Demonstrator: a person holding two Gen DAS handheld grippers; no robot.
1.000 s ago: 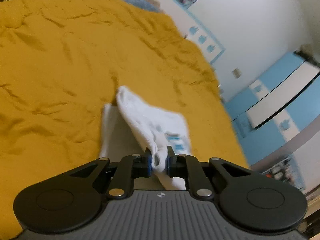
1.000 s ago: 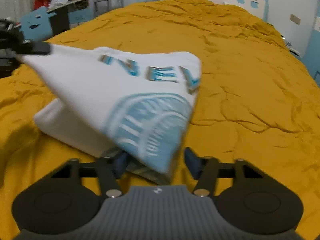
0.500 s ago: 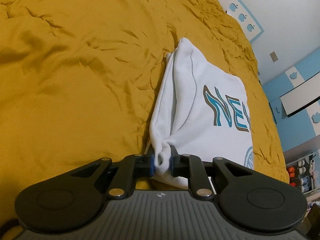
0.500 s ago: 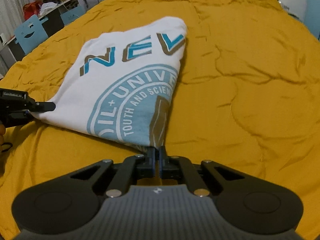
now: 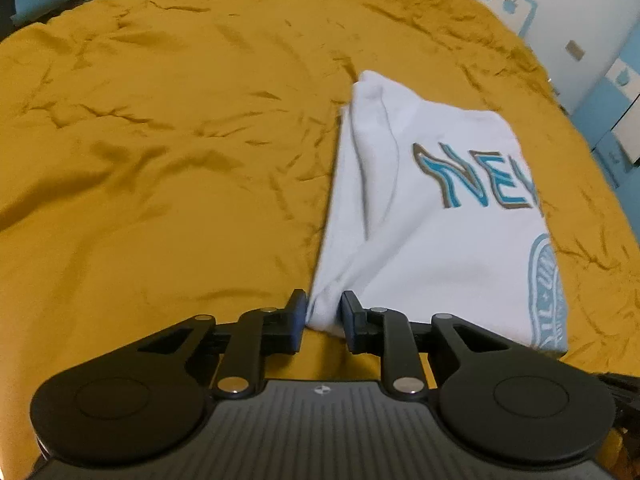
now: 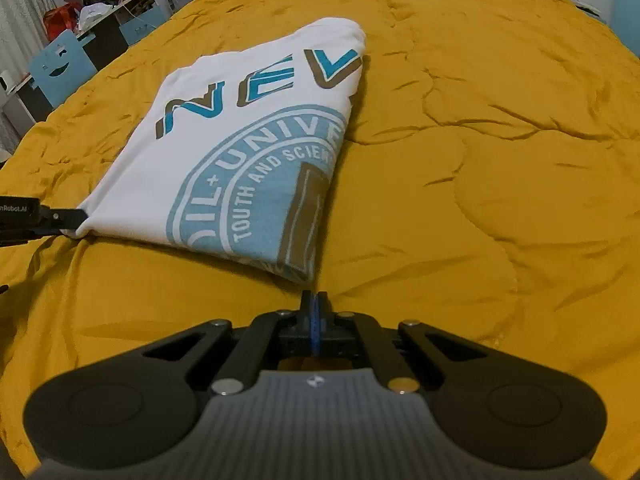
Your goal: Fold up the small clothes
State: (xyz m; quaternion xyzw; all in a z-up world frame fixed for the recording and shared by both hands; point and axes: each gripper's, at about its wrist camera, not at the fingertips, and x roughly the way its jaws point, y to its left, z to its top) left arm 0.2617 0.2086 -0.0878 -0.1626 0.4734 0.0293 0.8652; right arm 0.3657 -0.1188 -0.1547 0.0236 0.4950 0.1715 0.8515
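Note:
A small white T-shirt [image 5: 432, 208] with blue and brown lettering and a round blue print lies folded on the yellow bedspread; it also shows in the right wrist view [image 6: 248, 152]. My left gripper [image 5: 323, 314] has its jaws a little apart around the shirt's near left corner, the cloth loose between them. My right gripper [image 6: 315, 308] is shut and empty, just clear of the shirt's near right corner. The left gripper's fingertip [image 6: 64, 216] shows at the shirt's corner in the right wrist view.
The yellow bedspread [image 6: 480, 160] is wrinkled and stretches wide on all sides. Blue chairs [image 6: 60, 64] and a cluttered desk stand beyond the bed's left edge. A white and blue wall [image 5: 580, 20] is at the far right.
The shirt was lowered from mid-air and now lies flat on the bed. My right gripper let go of its corner and closed empty. My left gripper's jaws have loosened on its corner.

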